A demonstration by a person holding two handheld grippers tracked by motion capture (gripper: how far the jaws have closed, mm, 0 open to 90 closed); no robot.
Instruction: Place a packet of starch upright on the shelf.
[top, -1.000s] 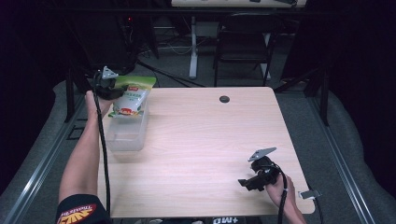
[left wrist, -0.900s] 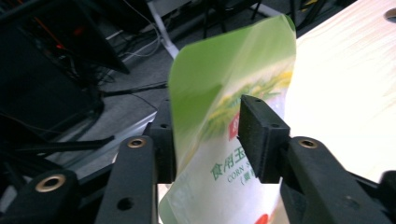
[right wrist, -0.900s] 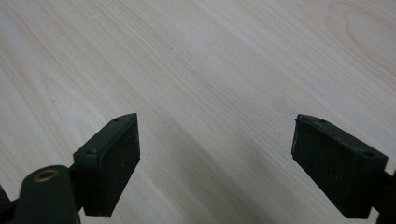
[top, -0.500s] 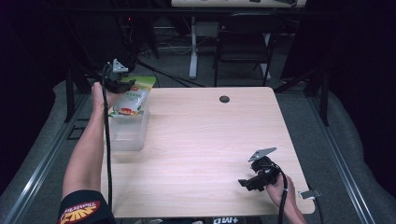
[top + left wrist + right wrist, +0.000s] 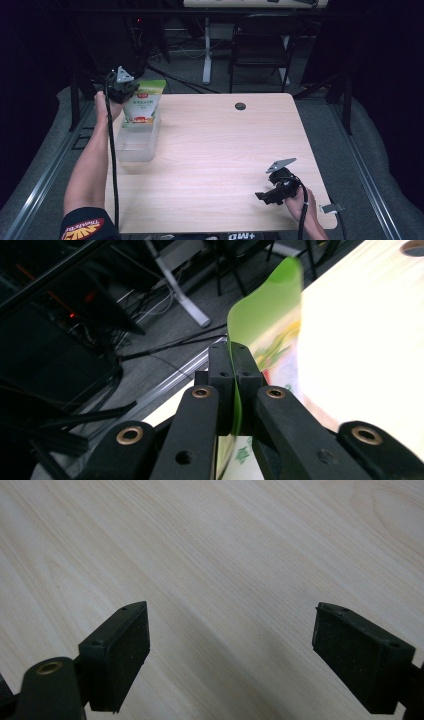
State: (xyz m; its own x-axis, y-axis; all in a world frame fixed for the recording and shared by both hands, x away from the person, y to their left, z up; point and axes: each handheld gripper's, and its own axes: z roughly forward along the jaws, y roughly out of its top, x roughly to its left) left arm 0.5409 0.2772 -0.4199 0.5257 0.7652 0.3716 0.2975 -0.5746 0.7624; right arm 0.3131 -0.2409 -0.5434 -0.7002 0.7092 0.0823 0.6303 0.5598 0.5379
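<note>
High view: wooden table; clear bin at its left edge; green-topped pouch dangling over the bin, pinched at its top edge by the left gripper. Thin hold, so it may slip. Right gripper, near right corner, gapes wide, empty.

Pouch hangs above the bin at the table's left edge

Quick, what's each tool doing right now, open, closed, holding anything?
Left tool: closed on the green top edge of the snack bag, above the clear plastic bin.
Right tool: open, empty, over the wooden table.
</note>
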